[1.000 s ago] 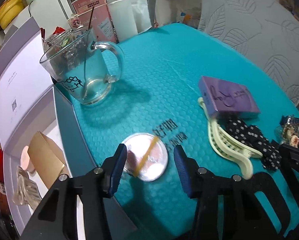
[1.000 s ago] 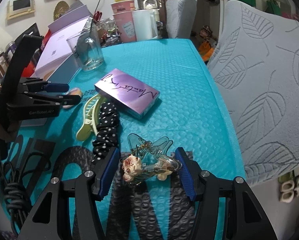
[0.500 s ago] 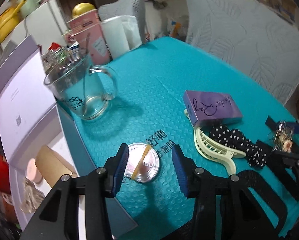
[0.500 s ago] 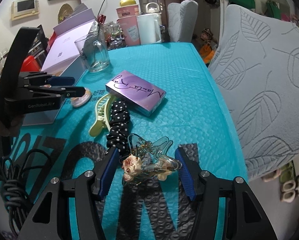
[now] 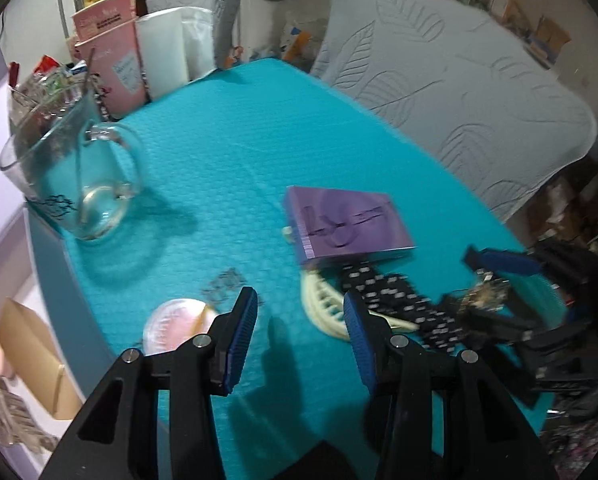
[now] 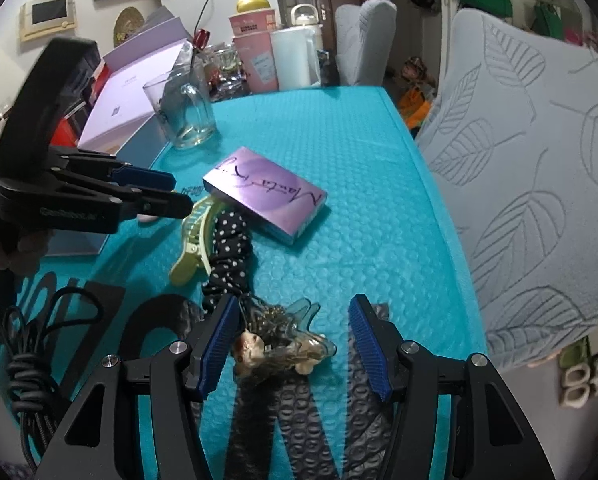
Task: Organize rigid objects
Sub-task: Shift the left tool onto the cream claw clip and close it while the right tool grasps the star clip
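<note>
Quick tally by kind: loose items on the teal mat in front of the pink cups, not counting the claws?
Hair clips: 2, cream claw clip and clear clip with a doll charm
Scrunchies: 1, black polka-dot scrunchie
Boxes: 1, purple box
Round compacts: 1, pink round compact
Glass mugs: 1, glass mug
Total: 6

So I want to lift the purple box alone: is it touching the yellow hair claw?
Touching. In the right wrist view the purple box lies over the tip of the yellow hair claw; the left wrist view shows the same overlap.
</note>
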A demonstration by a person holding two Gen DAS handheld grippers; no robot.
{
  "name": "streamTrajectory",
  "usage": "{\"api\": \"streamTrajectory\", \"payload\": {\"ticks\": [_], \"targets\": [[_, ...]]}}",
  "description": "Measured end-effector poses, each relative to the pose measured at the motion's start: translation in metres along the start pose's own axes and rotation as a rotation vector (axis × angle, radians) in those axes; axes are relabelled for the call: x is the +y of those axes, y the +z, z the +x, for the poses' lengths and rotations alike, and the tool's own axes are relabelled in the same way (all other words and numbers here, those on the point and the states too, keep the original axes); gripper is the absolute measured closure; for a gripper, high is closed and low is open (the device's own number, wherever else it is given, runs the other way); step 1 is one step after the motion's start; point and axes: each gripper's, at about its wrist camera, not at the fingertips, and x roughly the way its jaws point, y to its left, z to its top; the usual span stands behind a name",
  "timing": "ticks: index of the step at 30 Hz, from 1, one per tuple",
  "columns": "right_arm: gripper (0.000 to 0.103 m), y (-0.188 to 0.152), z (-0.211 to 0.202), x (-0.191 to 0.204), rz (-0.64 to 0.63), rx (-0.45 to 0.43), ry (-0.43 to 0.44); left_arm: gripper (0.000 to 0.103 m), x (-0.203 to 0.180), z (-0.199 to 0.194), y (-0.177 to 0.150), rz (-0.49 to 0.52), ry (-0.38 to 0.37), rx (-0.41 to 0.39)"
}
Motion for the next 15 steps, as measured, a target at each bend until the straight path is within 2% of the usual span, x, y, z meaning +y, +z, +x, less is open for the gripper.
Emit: {"api": "streamTrajectory", "payload": {"ticks": [4,10,15], "targets": [[0.044,-0.002,0.001,-0.003,0.005,0.009,0.01,0.059,-0.007,0.005,0.002,-0.01,-0.005,-0.008],[0.038,-0.004,0.001,-0.006,0.013,0.007,0.012,0.059,-0.013,0.024,0.002,-0.039,-0.003,0.026],[0.035,-0.008,0.005,-0.004,-0.014,0.019,-0.007,0.059,-0.019,0.027,-0.001,-0.072,0.068,0.02]]}}
